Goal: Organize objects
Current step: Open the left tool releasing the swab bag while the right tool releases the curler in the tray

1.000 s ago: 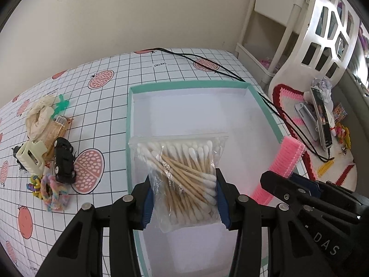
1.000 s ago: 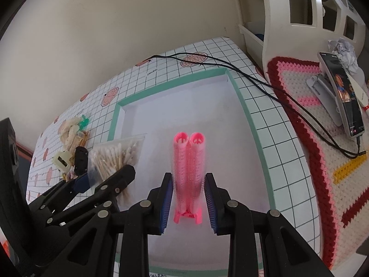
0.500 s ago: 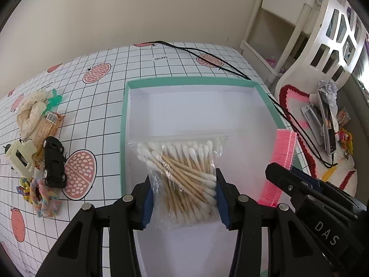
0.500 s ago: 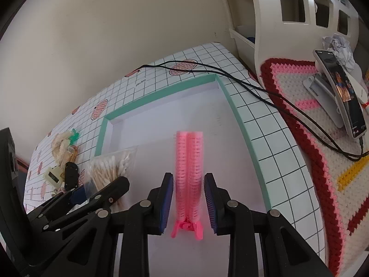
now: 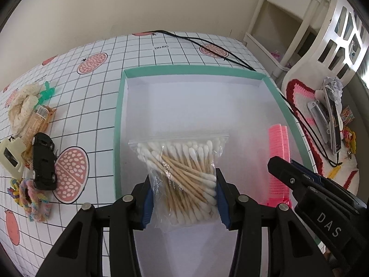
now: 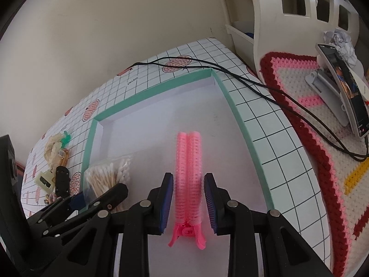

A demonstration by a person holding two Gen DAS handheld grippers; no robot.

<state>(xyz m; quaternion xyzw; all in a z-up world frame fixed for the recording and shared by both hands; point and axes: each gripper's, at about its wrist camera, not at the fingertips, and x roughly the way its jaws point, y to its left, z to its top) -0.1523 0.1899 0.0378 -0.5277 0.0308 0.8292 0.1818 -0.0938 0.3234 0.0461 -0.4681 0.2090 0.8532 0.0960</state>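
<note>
Right gripper [image 6: 188, 204] just parted, leaving pink plastic hair-roller clip [image 6: 188, 175] near right edge of green-rimmed white box [image 6: 244, 124]. Left gripper [image 5: 183, 198] clamped on clear bag of cotton swabs [image 5: 182, 170] over box's near-left corner, release presumably next.

Both views are bright with soft, even daylight that looks strongest from the right, and shadows are faint. The white inside of the shallow teal-rimmed tray [image 5: 120, 124] is pale and slightly washed out, with a mild sheen on the clear plastic bag of cotton swabs [image 5: 184, 173]. Fisheye distortion bends the grid-patterned bench [image 5: 96, 87] lines and leaves dark vignetted corners; focus is sharp throughout.
</note>
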